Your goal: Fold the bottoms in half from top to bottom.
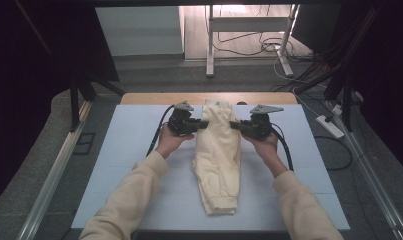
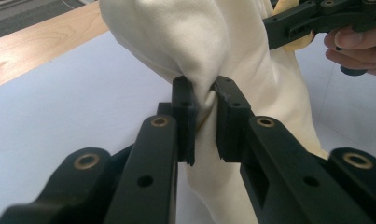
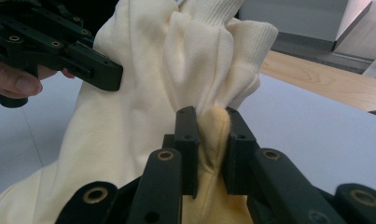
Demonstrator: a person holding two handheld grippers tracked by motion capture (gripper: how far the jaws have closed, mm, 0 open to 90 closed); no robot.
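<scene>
Lying folded lengthwise at the centre of the high view on the white table (image 1: 129, 150), the cream trousers (image 1: 218, 160), soft and limp, are pinched near the waistband by the left gripper (image 2: 205, 100) and right gripper (image 3: 212, 126), jaws nearly closed on bunched cloth.
</scene>
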